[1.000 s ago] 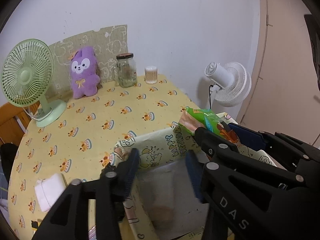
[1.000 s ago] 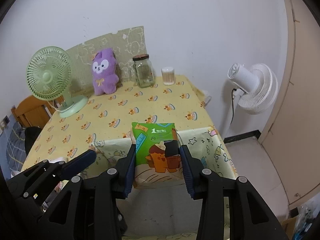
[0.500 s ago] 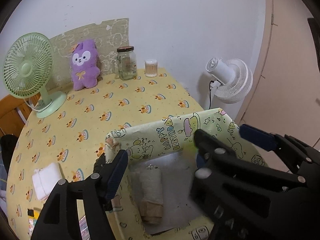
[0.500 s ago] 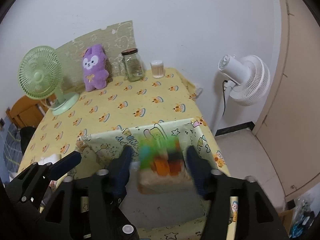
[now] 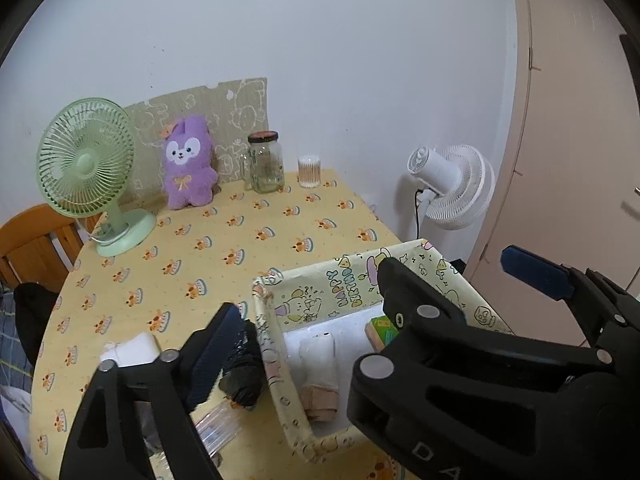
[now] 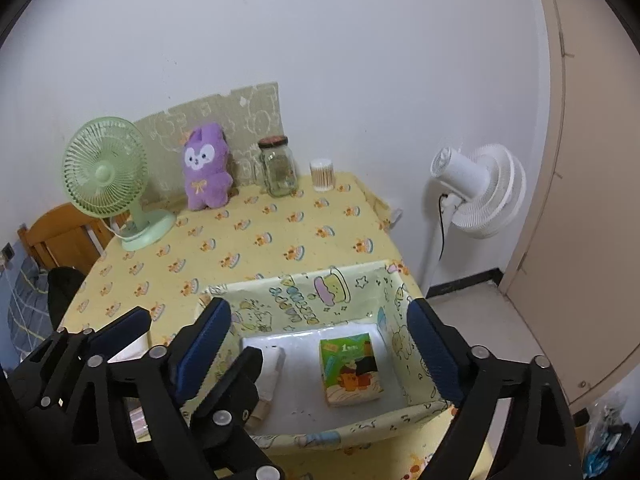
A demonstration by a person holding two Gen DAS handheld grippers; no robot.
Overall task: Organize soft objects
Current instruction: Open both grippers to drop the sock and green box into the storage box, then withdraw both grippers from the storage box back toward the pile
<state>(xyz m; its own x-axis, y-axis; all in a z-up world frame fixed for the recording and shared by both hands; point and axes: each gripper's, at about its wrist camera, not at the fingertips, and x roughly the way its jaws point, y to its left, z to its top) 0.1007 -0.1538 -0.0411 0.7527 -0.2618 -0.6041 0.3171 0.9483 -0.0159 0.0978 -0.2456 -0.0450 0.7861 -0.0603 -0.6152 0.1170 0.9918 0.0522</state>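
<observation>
Both grippers have just been opening: right gripper (image 6: 320,348) jaws apart and empty, pack (image 6: 350,368) dropped flat in the bin (image 6: 304,292) beside the roll (image 5: 318,360). Left gripper (image 5: 308,312) spread wide over the bin's near wall, nothing held.

Risk: a finger snags the soft wall (it looks floppy) and drags the bin. Folded cloth (image 5: 132,350) and a dark bundle (image 5: 240,368) wait outside; plush (image 6: 206,166) far back, by the fan (image 6: 106,172) and jar (image 6: 278,166).

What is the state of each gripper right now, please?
Left gripper: open, holding nothing, jaws just opened.
Right gripper: open, empty, jaws just opened; the packet lies in the box.
</observation>
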